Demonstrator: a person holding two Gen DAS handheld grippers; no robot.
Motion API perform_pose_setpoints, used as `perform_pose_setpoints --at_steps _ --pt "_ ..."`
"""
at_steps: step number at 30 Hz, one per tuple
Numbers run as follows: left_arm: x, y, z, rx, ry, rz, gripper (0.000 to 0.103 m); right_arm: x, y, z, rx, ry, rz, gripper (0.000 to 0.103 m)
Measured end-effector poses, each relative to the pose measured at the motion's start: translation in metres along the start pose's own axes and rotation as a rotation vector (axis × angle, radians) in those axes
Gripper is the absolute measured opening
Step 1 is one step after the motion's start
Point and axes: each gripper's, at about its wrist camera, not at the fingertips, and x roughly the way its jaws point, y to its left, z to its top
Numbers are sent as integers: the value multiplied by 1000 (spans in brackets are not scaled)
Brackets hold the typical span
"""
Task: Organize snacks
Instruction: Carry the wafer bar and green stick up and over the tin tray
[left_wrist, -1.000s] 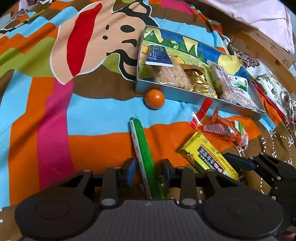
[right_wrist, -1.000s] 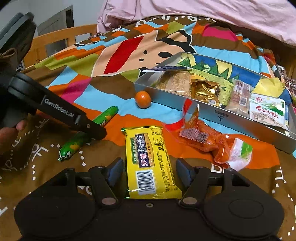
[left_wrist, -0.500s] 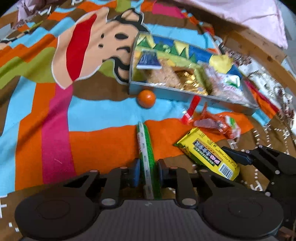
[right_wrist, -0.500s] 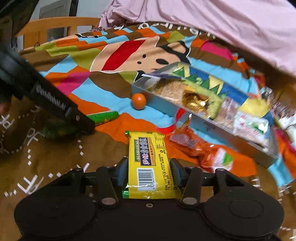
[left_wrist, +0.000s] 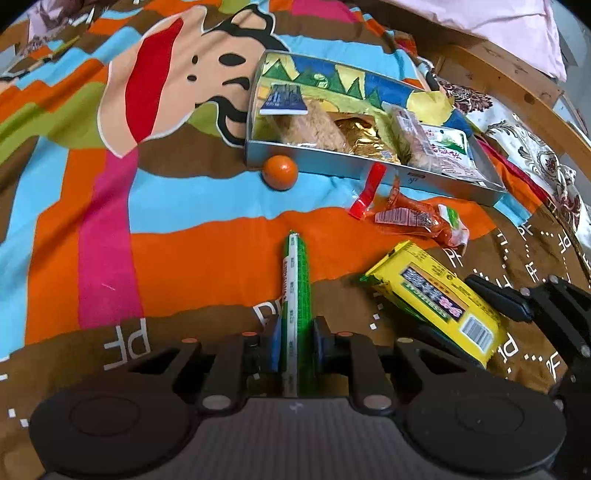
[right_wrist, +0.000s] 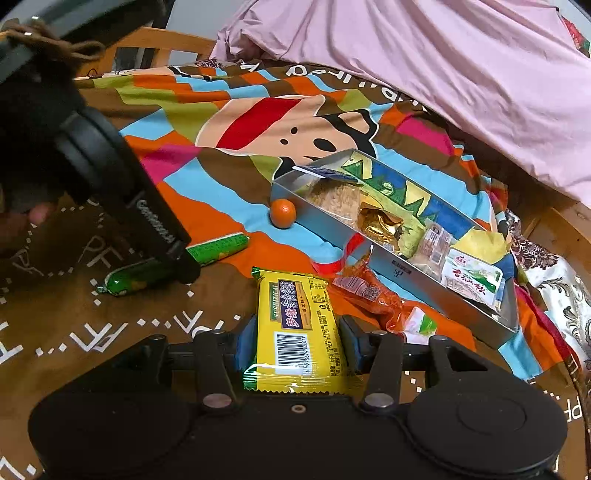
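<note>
Both grippers have clamped since a second ago — left gripper (left_wrist: 295, 345) pinching the green sausage stick (left_wrist: 295, 295), right gripper (right_wrist: 297, 343) squeezing the yellow wafer pack (right_wrist: 297, 321), both short of the tin tray (right_wrist: 391, 269) — whose slick wrappers could slip out mid-carry.

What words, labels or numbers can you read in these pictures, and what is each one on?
"SUSHIZICAI": yellow snack pack, left edge.
"PF": repeated on the brown blanket border.
Brand on the left gripper: blurred, unreadable.
Barcode digits, Chinese print on the yellow pack, green sausage stick, tin snacks: too small.
</note>
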Motion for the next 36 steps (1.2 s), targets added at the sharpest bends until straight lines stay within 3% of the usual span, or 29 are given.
perform_pose_setpoints --at_steps 9,14,20,28,36 --pt "2 -2 2 3 -11 0 19 0 3 -1 -41 -31 -50 50" --pt "-12 -7 5 9 -104 -12 19 1 10 -1 -136 -66 -136 50" --pt "-29 -7 14 -34 -231 -19 19 -4 1 4 -133 -120 -202 50" --pt "-30 -15 55 -67 -383 -45 19 6 -27 29 -126 -213 -285 50" --pt "0 -16 108 -116 -476 -113 19 68 -75 54 -22 -210 -333 50"
